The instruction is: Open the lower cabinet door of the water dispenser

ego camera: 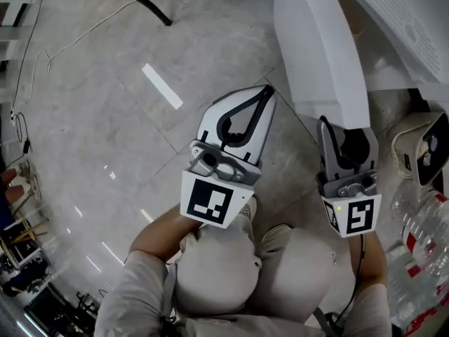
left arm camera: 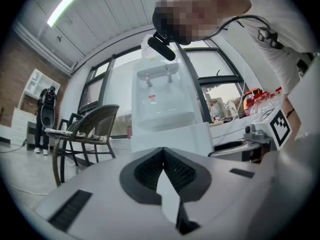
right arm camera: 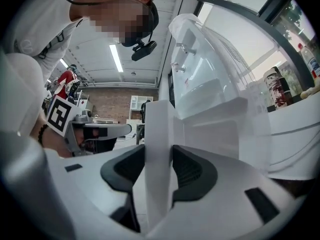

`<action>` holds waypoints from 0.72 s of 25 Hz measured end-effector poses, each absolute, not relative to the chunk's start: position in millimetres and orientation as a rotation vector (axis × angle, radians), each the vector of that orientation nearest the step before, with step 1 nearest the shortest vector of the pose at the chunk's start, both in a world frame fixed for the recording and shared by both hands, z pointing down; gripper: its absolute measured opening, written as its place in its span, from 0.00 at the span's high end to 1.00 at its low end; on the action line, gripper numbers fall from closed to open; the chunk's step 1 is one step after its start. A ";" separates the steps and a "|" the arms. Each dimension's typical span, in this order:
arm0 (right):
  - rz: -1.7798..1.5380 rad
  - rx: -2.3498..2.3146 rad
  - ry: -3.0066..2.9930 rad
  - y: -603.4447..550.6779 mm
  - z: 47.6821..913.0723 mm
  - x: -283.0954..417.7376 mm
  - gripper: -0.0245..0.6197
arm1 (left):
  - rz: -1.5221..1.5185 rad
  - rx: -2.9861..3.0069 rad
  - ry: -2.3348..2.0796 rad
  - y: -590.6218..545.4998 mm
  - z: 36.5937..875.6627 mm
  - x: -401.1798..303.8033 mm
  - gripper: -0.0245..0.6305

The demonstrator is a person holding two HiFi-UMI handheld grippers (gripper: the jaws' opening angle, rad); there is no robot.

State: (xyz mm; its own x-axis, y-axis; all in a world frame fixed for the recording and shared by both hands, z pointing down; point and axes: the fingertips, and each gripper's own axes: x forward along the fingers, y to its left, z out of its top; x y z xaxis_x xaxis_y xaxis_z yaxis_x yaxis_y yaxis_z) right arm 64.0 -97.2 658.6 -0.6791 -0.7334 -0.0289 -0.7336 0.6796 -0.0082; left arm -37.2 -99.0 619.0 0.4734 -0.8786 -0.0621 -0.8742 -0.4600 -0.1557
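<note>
Knees (ego camera: 210, 272) in pale cloth fill the bottom of the head view, with both forearms reaching forward above them. The left gripper (ego camera: 267, 92) hangs over the floor (ego camera: 105, 118), near the door but not touching it. In its own view the jaws are drawn together, with the ribbed pads meeting at their tips and nothing between them.

Just to its right, the right gripper (right arm camera: 158, 151) is clamped on the free edge of the lower cabinet door (right arm camera: 160, 119). That white panel stands upright between the two dark pads, and both pads press on it. From above, the door runs as a long white slab from the top of the picture down into these jaws. Its gripped edge stands out from the body of the water dispenser (right arm camera: 210, 84), so the door is partly open.

The dispenser rises behind the door, white, with its two taps (right arm camera: 180, 56) above a recessed tray. Clear bottles with red labels (ego camera: 421, 220) lie on the floor at the person's right. A thin cable (ego camera: 70, 44) trails across the grey tiles farther out. In the left gripper view a wicker chair (left arm camera: 90, 126) stands in front of tall windows.
</note>
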 end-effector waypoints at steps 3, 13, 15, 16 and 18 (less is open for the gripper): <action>-0.003 -1.213 2.853 -91.9 656.9 45.3 0.68 | -0.038 -2.502 1.595 -93.1 615.5 -60.8 0.96; -0.040 -0.947 2.907 -74.7 650.7 -31.1 0.72 | -0.066 -2.400 1.654 -78.4 610.8 -92.3 0.96; -0.045 -0.898 2.921 -74.8 650.2 -47.0 0.72 | -0.071 -2.390 1.663 -75.3 608.8 -98.8 0.96; -0.050 -0.876 2.927 -74.9 649.7 -54.4 0.72 | -0.068 -2.383 1.672 -73.9 607.1 -102.7 0.96; -0.061 -0.839 2.934 -76.5 648.3 -67.8 0.72 | -0.056 -2.367 1.694 -72.2 603.4 -110.5 0.96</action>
